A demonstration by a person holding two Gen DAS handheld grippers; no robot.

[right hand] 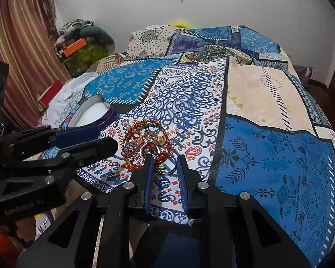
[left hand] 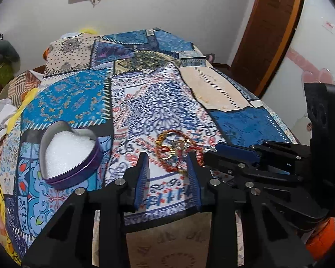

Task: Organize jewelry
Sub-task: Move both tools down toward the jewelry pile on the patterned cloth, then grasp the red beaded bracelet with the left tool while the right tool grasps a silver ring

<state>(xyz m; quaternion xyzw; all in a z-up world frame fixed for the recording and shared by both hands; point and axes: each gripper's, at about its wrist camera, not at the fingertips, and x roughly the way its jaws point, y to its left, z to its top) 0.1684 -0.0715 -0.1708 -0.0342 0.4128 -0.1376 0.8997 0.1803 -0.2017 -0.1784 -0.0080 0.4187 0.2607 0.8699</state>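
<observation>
A tangled pile of jewelry [left hand: 174, 148] [right hand: 143, 140] lies on the patterned cloth: red-and-gold bangles, gold pieces and silver rings. My left gripper [left hand: 166, 158] [right hand: 114, 144] stands open at the pile's near edge, with a red bangle between its tips but not pressed. My right gripper [right hand: 164, 159] [left hand: 208, 153] comes in from the right, and its blue pads sit tight against a silver ring [right hand: 166, 167] at the front of the pile. A heart-shaped purple tin [left hand: 82, 169] [right hand: 111, 114] with white foam inside lies open to the left of the jewelry.
The patchwork cloth [left hand: 158, 102] covers a table whose front edge runs just below both grippers. Crumpled white and yellow fabric [left hand: 0, 116] lies past the tin on the left. A wooden door [left hand: 270, 33] stands at the back right, and clutter fills the far left corner [right hand: 78, 42].
</observation>
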